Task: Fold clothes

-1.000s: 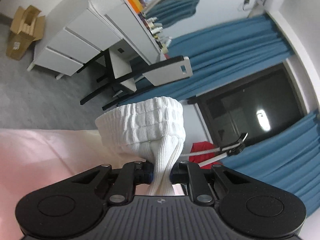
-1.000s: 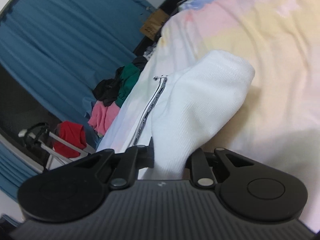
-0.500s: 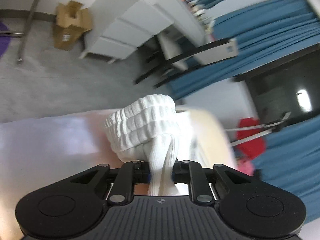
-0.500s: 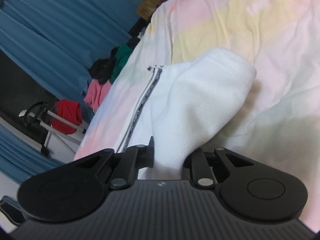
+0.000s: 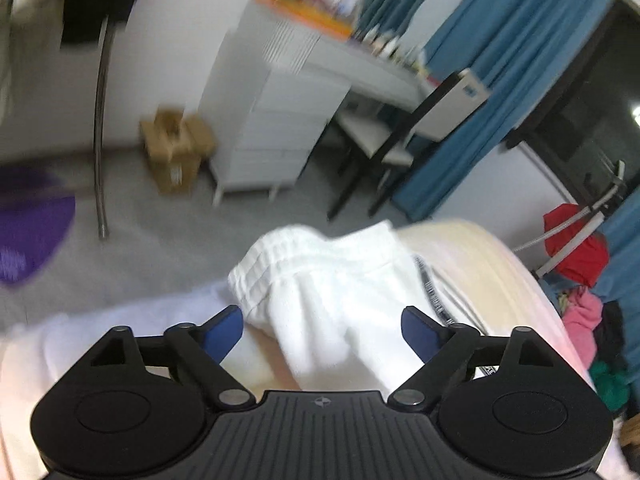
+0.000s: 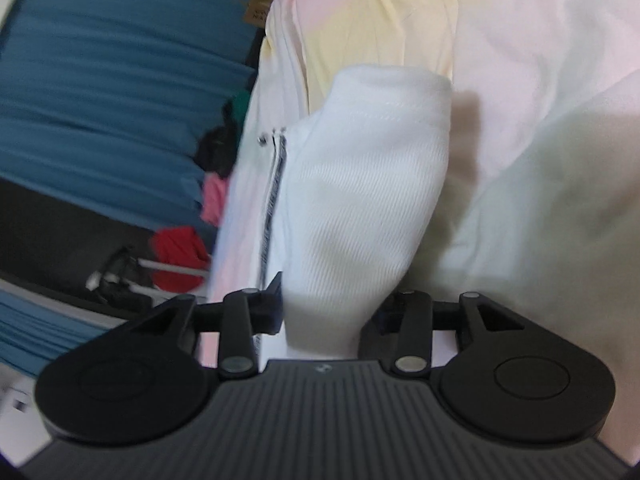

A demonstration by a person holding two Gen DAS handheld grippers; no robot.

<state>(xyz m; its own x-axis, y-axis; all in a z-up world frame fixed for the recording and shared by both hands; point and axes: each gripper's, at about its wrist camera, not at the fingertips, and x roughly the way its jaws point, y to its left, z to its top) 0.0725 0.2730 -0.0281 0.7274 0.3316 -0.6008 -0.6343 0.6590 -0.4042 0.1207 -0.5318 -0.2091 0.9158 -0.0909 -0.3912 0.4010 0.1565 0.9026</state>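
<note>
White trousers [image 5: 340, 296] lie on the pastel bedsheet [image 6: 540, 128], long axis running away from both grippers (waistband end farthest). Left gripper [image 5: 322, 330] spread wide, holding nothing; right gripper [image 6: 324, 310] clamps the fabric.

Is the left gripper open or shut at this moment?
Open. The left gripper has its blue pads spread wide, and the white garment lies loose between them, unpinched.
</note>
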